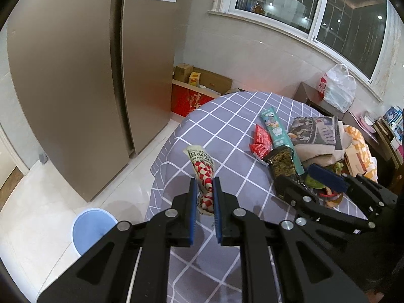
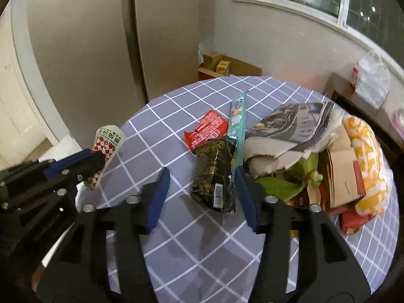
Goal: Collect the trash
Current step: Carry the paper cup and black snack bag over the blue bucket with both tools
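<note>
My left gripper (image 1: 205, 188) is shut on a red-and-white checked snack wrapper (image 1: 202, 169) and holds it above the table's left edge; the wrapper also shows in the right wrist view (image 2: 107, 144). My right gripper (image 2: 202, 176) is open, its jaws on either side of a black snack packet (image 2: 214, 171) lying on the grey checked tablecloth (image 2: 176, 101). A red wrapper (image 2: 205, 128) and a teal wrapper (image 2: 237, 118) lie just beyond the black packet. In the left wrist view the right gripper (image 1: 303, 176) hangs over the black packet (image 1: 281, 162).
A pile of newspaper (image 2: 295, 123), torn cardboard (image 2: 338, 174), green leaves and an orange-and-white bag (image 2: 368, 161) fills the table's right side. A blue bin (image 1: 92, 228) stands on the floor left of the table. A brown fridge (image 1: 88, 75) and boxes (image 1: 192, 78) stand behind.
</note>
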{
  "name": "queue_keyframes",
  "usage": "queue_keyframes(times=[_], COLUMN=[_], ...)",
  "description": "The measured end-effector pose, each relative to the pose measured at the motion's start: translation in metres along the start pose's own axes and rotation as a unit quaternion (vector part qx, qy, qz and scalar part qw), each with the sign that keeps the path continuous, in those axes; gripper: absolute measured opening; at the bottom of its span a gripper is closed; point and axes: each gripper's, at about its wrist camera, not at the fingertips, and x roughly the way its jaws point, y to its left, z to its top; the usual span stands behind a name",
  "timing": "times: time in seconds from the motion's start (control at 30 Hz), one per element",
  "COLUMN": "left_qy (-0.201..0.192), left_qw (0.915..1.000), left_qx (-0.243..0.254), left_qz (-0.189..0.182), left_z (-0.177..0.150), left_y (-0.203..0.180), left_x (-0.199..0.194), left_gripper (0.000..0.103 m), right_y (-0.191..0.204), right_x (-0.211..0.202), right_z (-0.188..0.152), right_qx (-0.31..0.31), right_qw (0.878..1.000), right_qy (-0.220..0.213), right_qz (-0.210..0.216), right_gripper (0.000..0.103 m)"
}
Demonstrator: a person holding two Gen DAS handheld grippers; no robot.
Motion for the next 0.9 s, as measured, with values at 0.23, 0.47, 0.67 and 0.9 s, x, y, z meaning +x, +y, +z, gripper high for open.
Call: queue_keyframes(times=[0.23, 0.47, 0.67, 0.9], left_qy=[0.012, 0.008, -0.009, -0.03], left_qw=[0.9999, 0.9998, 0.9995, 0.999], left_qx=[0.001, 0.0, -0.012, -0.032], left_qz=[0.0, -0.018, -0.026, -0.01], left_z=[-0.001, -0.001, 0.0, -0.006], left_y=[0.0, -0.002, 0.006, 0.042], left_x=[0.015, 0.011, -0.011, -0.04], left_gripper=[0.011, 0.011, 0.011, 0.011], right_y=[0.002, -0.006, 0.003, 0.046], right_x=[0.022, 0.007, -0.022, -0.035], right_z=[-0.004, -0.008, -0.003, 0.005], right_qx=[-0.022, -0.002, 0.002, -0.012], right_qw=[0.999, 1.0, 1.0, 0.995], right_qy=[0.024, 0.009, -0.018, -0.022], right_qz=[-0.014, 0.005, 0.024, 0.099], right_gripper=[0.02, 0.013, 0.013, 0.013])
